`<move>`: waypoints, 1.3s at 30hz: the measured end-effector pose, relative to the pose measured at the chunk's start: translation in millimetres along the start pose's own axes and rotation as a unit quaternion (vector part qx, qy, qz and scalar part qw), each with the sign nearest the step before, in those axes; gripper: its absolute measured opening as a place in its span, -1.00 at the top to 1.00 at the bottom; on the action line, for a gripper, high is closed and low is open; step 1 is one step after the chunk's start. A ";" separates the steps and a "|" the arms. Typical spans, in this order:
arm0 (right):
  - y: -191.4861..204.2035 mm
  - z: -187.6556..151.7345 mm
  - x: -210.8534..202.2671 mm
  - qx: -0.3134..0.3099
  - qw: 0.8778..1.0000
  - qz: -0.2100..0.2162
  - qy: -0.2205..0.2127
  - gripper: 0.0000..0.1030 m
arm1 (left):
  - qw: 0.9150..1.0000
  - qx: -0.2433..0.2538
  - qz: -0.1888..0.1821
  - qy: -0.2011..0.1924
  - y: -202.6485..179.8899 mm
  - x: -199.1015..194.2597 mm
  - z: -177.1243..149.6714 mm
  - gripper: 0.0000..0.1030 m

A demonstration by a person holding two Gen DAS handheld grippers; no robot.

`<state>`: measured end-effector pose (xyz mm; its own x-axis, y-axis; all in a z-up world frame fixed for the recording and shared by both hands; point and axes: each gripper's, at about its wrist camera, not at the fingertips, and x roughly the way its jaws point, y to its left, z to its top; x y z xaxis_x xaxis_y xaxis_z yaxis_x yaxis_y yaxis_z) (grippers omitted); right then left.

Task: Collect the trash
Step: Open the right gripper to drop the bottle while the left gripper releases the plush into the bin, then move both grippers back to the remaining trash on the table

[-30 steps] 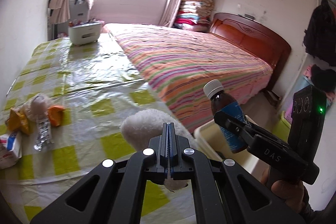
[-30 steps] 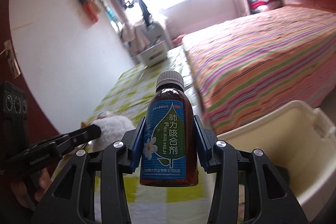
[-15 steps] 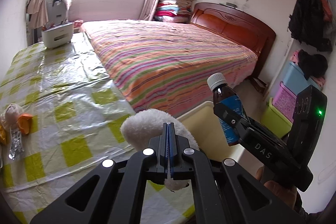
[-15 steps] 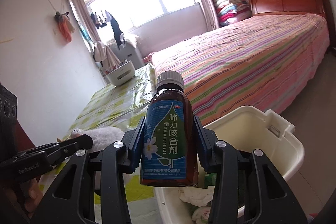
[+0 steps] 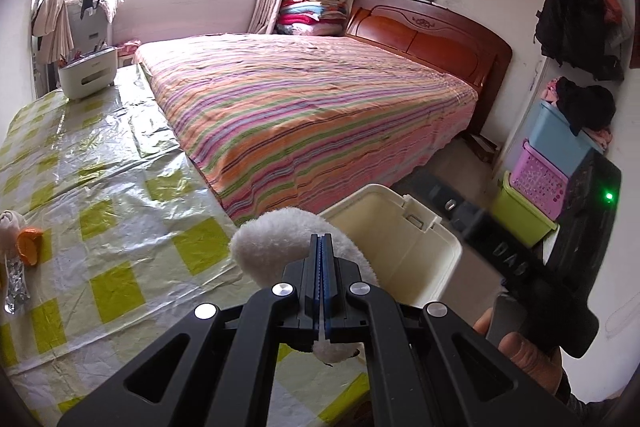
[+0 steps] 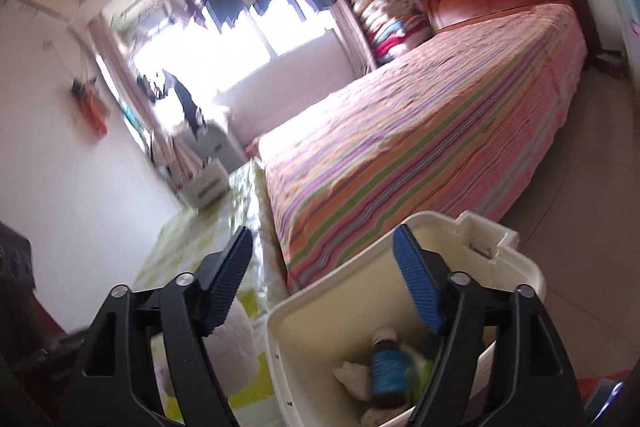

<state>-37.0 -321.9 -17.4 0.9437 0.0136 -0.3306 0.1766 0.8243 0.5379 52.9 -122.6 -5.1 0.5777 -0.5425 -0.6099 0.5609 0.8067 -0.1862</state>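
My left gripper (image 5: 321, 247) is shut on a fluffy white piece of trash (image 5: 276, 243), held near the table's edge beside the cream bin (image 5: 404, 251). The right gripper (image 6: 322, 247) hangs over that cream bin (image 6: 304, 319) with its jaws opening and nothing between them. The brown medicine bottle (image 6: 386, 359) with a blue label lies inside the bin among white wads. In the left wrist view the right gripper's black body (image 5: 560, 267) shows blurred at the right, a hand under it. The fluffy white piece (image 6: 232, 343) also shows in the right wrist view.
More trash lies at the table's left edge: an orange peel (image 5: 30, 243), a white wad (image 5: 10, 223) and a foil wrapper (image 5: 16, 287). A white caddy (image 5: 88, 77) stands at the table's far end. The striped bed (image 5: 312, 115) borders the table; stacked coloured crates (image 5: 548, 167) stand right.
The right gripper opened and the medicine bottle dropped into the bin. Both grippers shifted right toward the bin; the left still grips the fluffy white piece.
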 end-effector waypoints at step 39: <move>0.8 -7.3 1.7 0.039 0.998 0.047 -0.014 -0.66 | 0.998 -0.065 -0.007 -0.021 29.2 5.1 -3.6 0.28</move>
<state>-37.3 -317.1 -23.2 0.9645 0.0720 -0.2541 0.1067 0.7738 0.6243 70.0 -100.9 -16.5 0.5959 -0.5617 -0.5740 0.4891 0.8207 -0.2954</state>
